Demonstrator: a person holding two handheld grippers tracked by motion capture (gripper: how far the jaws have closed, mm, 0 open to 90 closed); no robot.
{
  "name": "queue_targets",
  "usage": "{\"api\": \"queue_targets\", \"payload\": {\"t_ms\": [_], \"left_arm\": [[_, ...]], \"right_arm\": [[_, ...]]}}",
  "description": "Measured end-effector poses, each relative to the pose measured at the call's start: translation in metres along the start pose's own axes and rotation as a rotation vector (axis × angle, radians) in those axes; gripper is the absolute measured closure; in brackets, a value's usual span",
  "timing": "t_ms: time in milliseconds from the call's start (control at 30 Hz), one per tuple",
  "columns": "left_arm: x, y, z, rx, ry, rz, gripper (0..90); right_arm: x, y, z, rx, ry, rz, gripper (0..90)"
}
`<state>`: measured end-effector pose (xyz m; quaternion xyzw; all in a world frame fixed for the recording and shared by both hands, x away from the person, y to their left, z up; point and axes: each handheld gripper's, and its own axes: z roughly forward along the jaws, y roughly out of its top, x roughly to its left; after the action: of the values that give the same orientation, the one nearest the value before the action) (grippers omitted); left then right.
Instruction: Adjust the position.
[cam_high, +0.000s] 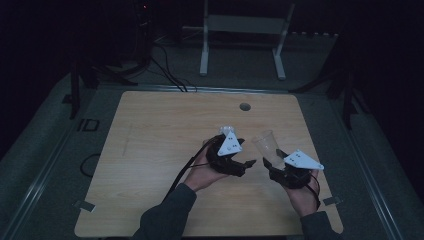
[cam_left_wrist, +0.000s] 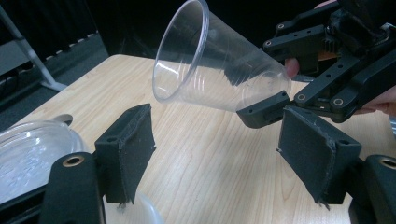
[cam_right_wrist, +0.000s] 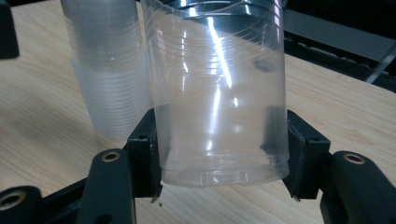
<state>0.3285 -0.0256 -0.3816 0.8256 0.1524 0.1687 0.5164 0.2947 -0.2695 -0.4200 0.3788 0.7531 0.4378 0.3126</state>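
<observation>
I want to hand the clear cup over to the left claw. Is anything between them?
Nothing visible. The cup, gripped at its base by the right claw, hangs above bare table, beyond the open left claw.

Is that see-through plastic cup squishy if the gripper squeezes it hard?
Probably, yes. The clear plastic cup looks thin-walled, so the right gripper, clamped near its base, could likely dent it. It seems very light, being empty, and its glossy sides may be slippery. Set down on its side, its tapered round shape would likely roll in a curve on the wooden table.
</observation>
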Motion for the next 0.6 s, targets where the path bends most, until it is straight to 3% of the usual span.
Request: {"api": "queue_targets", "payload": {"t_ms": [200, 333, 600], "left_arm": [[-0.0002, 0.0013, 0.0018, -0.004, 0.003, -0.01, 26.1], [0.0006, 0.002, 0.002, -0.015, 0.012, -0.036, 26.0], [0.0023, 0.0033, 0.006, -0.022, 0.013, -0.072, 26.0]], "right_arm": [[-0.0008, -0.0001, -0.0019, -0.035, -0.008, 0.031, 41.6], [-0.0033, -0.0008, -0.0041, -0.069, 0.011, 0.068, 41.6], [-0.0047, -0.0015, -0.0098, -0.121, -0.002, 0.086, 41.6]]}}
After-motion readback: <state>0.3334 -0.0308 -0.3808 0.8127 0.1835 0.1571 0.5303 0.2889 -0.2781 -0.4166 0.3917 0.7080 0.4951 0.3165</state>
